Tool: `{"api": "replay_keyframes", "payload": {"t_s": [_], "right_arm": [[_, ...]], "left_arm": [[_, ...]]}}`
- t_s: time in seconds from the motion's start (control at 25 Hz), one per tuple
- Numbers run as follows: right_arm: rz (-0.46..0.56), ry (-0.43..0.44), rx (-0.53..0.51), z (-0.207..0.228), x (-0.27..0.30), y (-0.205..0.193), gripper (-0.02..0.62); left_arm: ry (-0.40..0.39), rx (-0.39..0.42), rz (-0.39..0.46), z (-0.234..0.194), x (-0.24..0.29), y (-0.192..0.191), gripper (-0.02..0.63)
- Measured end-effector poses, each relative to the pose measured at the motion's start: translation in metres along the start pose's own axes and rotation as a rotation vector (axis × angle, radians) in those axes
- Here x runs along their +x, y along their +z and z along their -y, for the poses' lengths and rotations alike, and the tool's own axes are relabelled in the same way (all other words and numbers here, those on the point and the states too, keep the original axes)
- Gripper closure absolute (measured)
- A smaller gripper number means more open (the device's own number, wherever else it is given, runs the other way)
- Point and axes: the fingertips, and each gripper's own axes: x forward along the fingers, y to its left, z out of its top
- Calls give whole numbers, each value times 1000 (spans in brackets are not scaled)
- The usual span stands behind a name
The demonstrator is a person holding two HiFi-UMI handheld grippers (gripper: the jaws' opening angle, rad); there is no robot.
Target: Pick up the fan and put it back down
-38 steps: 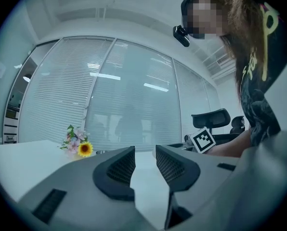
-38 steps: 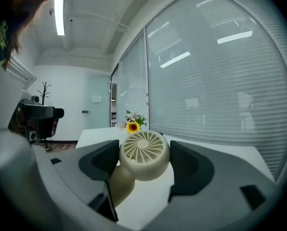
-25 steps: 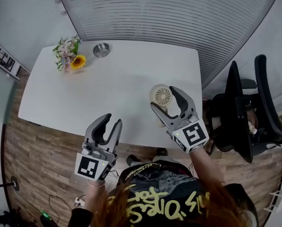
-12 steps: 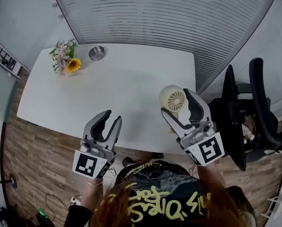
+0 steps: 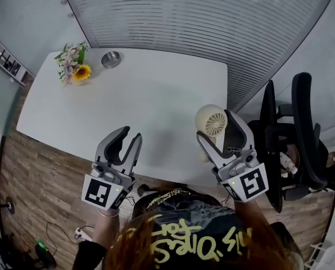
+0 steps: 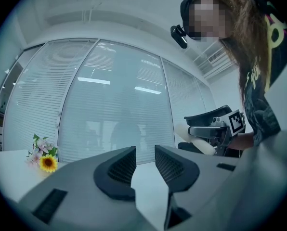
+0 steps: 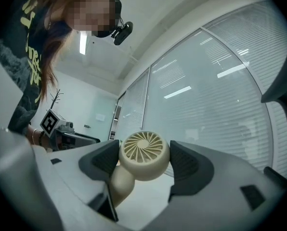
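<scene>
**A:** ok so where's the fan (image 5: 212, 120) at right now?

**B:** the right gripper (image 5: 215, 126) has it. Both jaws are squeezed onto the sides of the round cream head. The grille faces that gripper's camera and the stem hangs down toward the lower left. In the head view it's right of centre, up off the white table (image 5: 128, 94), roughly over its near right corner.

**A:** and the other one?

**B:** the left gripper (image 5: 130, 135) is lower left of centre, at the table's near edge. Its jaws are partway apart with a modest gap. Its own view shows nothing in there, just table top and the blinds (image 5: 201, 16) behind.

**A:** anything else on the table?

**B:** there's a bunch of flowers (image 5: 72, 70) in the upper left, with a small metal bowl (image 5: 111, 58) just right of them. Both are well apart from the fan. A black office chair (image 5: 294, 134) sits at the right edge of frame, beside the table.
</scene>
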Motion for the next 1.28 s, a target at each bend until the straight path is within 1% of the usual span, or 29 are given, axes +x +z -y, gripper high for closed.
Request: {"api": "replay_keyframes", "payload": {"t_s": [0.08,0.24,0.36,0.44,0.52,0.6,0.68,0.76,0.88,0.96,1.16,1.28], "right_arm": [[11,20,-11,2,-2,-1,279],[-22,62,-10,5,-8,-9,281],[-41,89,25,6,-12,-19,279],[-47,97,25,7,-14,-25,281],[-56,100,34,7,-15,-31,279],[-70,96,48,5,-13,-38,279],[-80,88,56,5,-8,-43,279],[-90,74,61,7,0,-49,279],[-123,38,81,11,13,-63,279],[-146,14,101,10,23,-72,279],[-202,-28,106,-1,64,-91,279],[-238,-38,107,-9,97,-109,281]], "left_arm": [[7,3,4,6,4,0,495],[45,-5,6,19,8,-3,495],[72,-12,4,27,7,-6,497],[85,-15,5,31,6,-10,502],[92,-31,-10,34,4,-18,503],[90,-50,-44,32,2,-30,504],[87,-56,-63,25,2,-36,505],[78,-57,-58,16,6,-35,506],[43,-57,-44,3,15,-35,511],[13,-63,-52,-6,17,-37,515],[-39,-88,-56,-48,11,-37,526],[-48,-89,-65,-81,2,-40,528]]}}
